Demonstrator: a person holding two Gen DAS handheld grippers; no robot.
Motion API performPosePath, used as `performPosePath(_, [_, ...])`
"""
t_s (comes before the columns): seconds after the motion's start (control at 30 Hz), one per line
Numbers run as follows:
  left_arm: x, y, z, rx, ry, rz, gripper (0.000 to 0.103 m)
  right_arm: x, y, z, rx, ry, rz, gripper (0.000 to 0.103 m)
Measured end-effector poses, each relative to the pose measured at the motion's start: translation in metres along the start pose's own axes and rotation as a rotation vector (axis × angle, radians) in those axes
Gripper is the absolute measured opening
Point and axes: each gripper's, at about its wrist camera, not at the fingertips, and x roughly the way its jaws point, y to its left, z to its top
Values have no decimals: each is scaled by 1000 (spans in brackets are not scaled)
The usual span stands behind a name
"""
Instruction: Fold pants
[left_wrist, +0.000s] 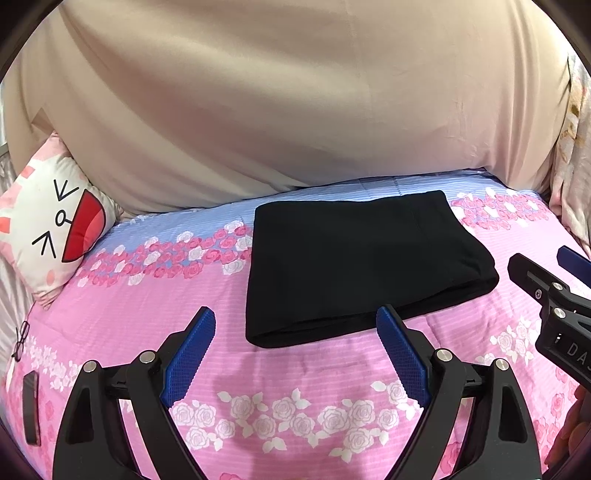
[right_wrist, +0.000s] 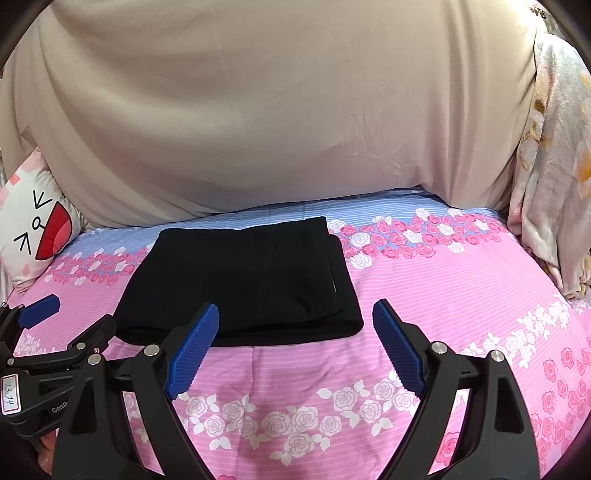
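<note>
The black pants (left_wrist: 354, 262) lie folded into a flat rectangle on the pink flowered bedspread (left_wrist: 295, 413). They also show in the right wrist view (right_wrist: 251, 280). My left gripper (left_wrist: 295, 321) is open and empty, held just in front of the pants' near edge. My right gripper (right_wrist: 295, 314) is open and empty, also just before the near edge. The right gripper shows at the right edge of the left wrist view (left_wrist: 554, 291). The left gripper shows at the left of the right wrist view (right_wrist: 44, 332).
A large beige cover (left_wrist: 295, 103) rises behind the pants. A cartoon-face pillow (left_wrist: 48, 229) leans at the left. Glasses (left_wrist: 20, 339) and a dark phone (left_wrist: 29, 406) lie at the left bed edge. A flowered blanket (right_wrist: 546, 184) hangs at the right.
</note>
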Motion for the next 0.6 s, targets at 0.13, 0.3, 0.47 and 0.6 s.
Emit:
performPosePath(0.13, [0,1,0,0,1,1,86,0,0,0,1,-1,-1,83])
performPosePath(0.3, [1,2,-1,-3,3,2,86,0,0,0,-1,2,0,83])
performPosePath(0.47, [2,3,-2,-2,4,3,86,0,1,0,-1,2,0,83])
performPosePath(0.6, [2,3,-2,-4,4,6,86,0,1,-1,0,2,-1,83])
